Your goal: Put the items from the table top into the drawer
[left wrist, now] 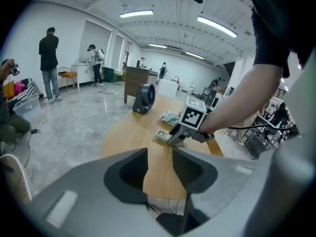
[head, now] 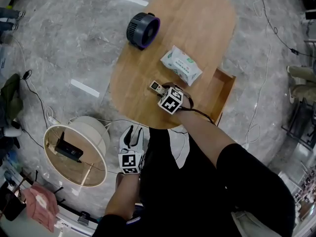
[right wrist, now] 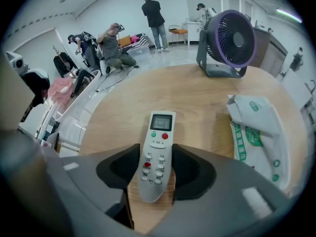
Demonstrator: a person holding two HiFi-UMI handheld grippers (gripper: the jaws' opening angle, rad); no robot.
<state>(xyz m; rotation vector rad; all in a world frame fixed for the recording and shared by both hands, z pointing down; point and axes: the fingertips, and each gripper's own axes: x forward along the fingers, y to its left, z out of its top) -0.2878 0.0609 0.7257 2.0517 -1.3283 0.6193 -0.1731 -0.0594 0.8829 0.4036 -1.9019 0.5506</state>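
The right gripper [right wrist: 156,156] is down at the near edge of the wooden table [head: 197,23], its jaws closed in on the lower, button end of a white remote [right wrist: 159,132]. Both pads sit against the remote's sides while it lies flat on the wood, screen end pointing away from the gripper. Just to the right of it lies a white and green pack of wipes [right wrist: 256,132], close by but not touching. Farther back on the table a small dark fan [right wrist: 232,41] with a purple rim stands upright. From above, the drawer [head: 222,90] hangs open at the table's right side, just beyond the person's right forearm, and looks empty as far as I can see into it. The left gripper [head: 133,131] is held low, close to the person's body and off the table edge. Its jaws are spread a little with only the table top showing through the gap. On the floor to the left sits a round white tub [head: 96,132] with a black device inside. A few other people stand and crouch across the room.
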